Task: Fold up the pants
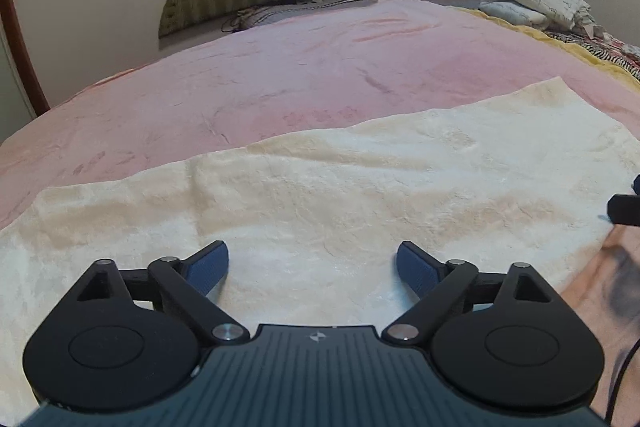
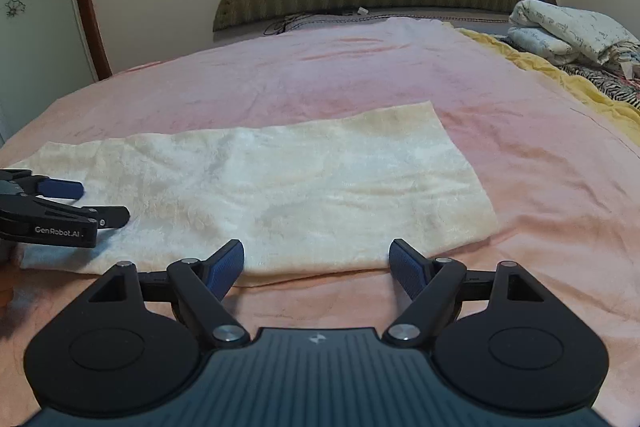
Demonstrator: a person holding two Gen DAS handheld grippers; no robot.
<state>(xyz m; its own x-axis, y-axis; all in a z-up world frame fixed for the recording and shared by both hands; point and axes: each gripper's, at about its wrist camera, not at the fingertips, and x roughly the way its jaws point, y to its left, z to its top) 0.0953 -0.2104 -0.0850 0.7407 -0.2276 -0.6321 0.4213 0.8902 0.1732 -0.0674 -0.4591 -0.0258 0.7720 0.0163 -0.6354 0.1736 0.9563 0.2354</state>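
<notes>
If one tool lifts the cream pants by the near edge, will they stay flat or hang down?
The cream pants look soft and plushy, lying limp with shallow wrinkles, so they would probably droop. They seem light. The fuzzy pink blanket beneath may drag on them if pushed, bunching the fabric.

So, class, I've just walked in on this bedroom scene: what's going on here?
A person holds a gripper in each hand over cream pants lying flat on a pink blanket on the bed. The left gripper hovers open over the fabric; the right gripper is open at the near edge. Neither grips anything, so no fold is under way.
</notes>
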